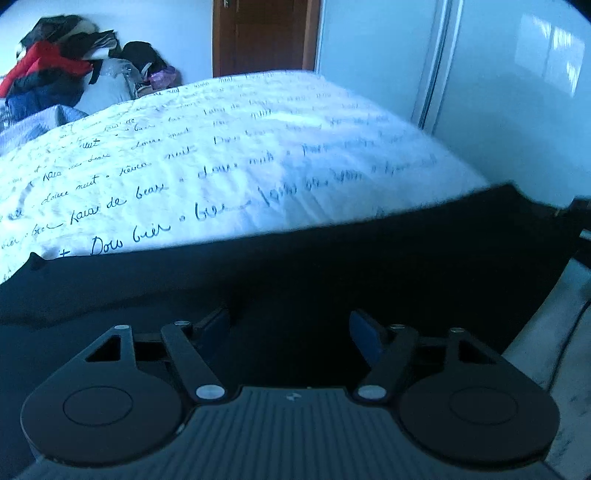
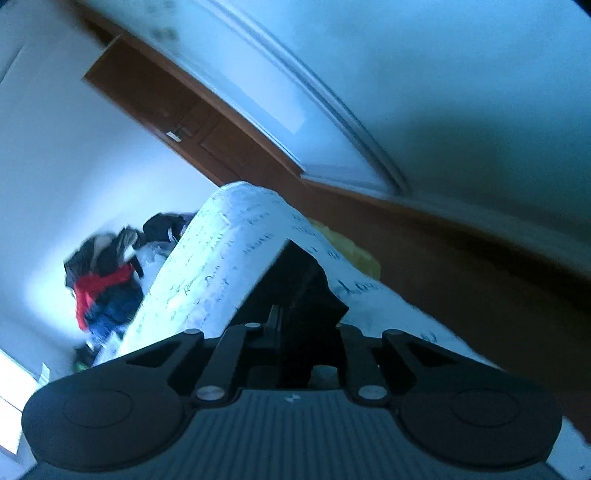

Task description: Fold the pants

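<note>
One pair of black pants (image 1: 332, 266) across bed (image 1: 221, 147) near edge, left gripper (image 1: 295, 328) spread, right gripper (image 2: 295, 332) pinching pants fabric.

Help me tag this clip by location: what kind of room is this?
Most likely a bedroom: a bed with a script-printed cover, a wooden door behind it, and a heap of clothes by the wall.

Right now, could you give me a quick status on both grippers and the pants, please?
Left gripper open, low over the black pants spread on the bedspread. Right gripper shut on pants fabric. Clothes pile far off, nothing blocking.
</note>
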